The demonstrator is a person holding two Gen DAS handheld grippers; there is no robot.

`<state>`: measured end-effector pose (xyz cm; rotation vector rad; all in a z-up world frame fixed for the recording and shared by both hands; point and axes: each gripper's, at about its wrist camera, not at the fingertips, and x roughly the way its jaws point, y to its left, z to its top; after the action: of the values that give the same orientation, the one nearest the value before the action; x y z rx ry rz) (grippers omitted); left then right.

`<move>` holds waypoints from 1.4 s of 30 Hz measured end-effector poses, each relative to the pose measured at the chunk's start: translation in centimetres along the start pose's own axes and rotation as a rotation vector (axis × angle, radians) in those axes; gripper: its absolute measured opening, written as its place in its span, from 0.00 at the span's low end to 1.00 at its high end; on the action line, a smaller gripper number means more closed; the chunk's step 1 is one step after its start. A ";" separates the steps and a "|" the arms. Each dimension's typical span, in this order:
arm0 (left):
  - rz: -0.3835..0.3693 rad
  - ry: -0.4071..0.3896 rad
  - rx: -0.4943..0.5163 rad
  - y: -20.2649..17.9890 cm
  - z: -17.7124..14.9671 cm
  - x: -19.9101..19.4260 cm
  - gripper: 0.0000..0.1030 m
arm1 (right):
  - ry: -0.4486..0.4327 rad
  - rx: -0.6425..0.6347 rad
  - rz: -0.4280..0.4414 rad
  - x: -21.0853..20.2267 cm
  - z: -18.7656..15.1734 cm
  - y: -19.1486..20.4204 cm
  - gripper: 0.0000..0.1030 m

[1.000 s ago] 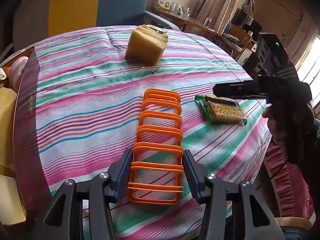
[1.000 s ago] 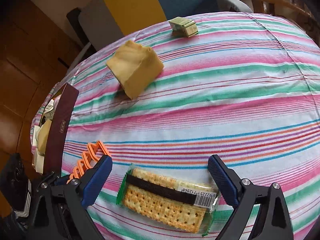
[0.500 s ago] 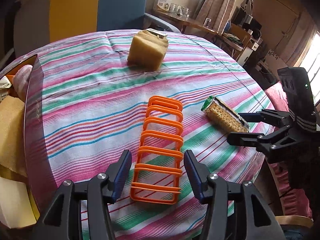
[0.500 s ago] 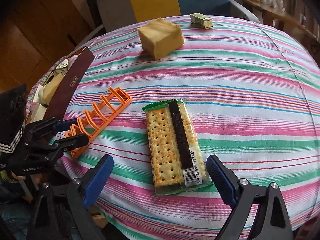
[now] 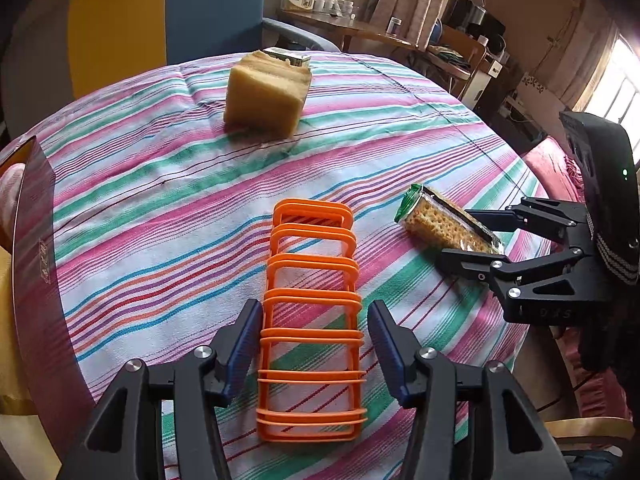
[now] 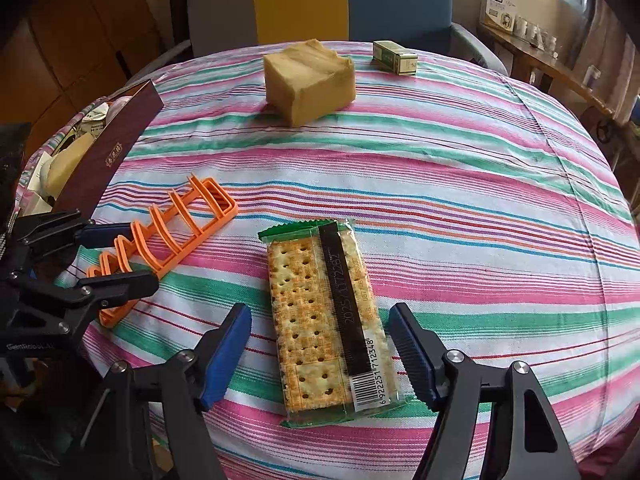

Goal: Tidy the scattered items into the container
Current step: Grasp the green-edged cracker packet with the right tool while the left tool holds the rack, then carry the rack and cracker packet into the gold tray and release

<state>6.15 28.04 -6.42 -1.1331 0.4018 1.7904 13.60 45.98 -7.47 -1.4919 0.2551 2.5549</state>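
An orange plastic rack (image 5: 312, 320) lies on the striped tablecloth, its near end between the open fingers of my left gripper (image 5: 314, 348); the pads do not touch it. The rack also shows in the right wrist view (image 6: 164, 240). A cracker packet (image 6: 330, 320) lies flat between the open fingers of my right gripper (image 6: 320, 354), apart from both pads. It shows in the left wrist view too (image 5: 444, 226), with my right gripper (image 5: 476, 236) around its near end. A dark maroon box (image 6: 108, 152), the container, stands at the table's left edge with items inside.
A yellow sponge block (image 6: 310, 80) sits at the far middle of the table. A small green carton (image 6: 394, 57) lies behind it. Chairs with blue and yellow backs (image 5: 168, 20) stand past the far edge. The table edge runs close below both grippers.
My right gripper swung round from over the table to the near edge, lined up along the cracker packet and closed in on it. My left gripper stayed around the rack's near end.
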 end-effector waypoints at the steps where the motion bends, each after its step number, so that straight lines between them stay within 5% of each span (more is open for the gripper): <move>1: -0.001 -0.006 -0.008 0.1 -0.1 -0.1 0.50 | -0.005 -0.002 -0.011 -0.1 0.0 0.0 0.58; 7: -0.027 -0.035 -0.056 0.5 -1.1 -1.1 0.49 | -0.028 0.008 -0.047 -0.3 -0.3 0.6 0.50; 22: 0.001 -0.205 -0.158 2.7 -1.7 -8.0 0.49 | -0.081 0.058 0.133 -1.8 1.2 5.9 0.48; 36: 0.235 -0.359 -0.377 13.5 -3.9 -17.0 0.50 | -0.139 -0.096 0.293 -2.5 8.7 16.5 0.48; 42: 0.333 -0.356 -0.442 19.5 -4.2 -18.0 0.49 | -0.136 -0.149 0.346 -1.2 12.8 22.2 0.48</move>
<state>-5.88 5.79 2.55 -1.0480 -0.0274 2.4053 -1.74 27.35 1.15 -1.4196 0.3359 2.9939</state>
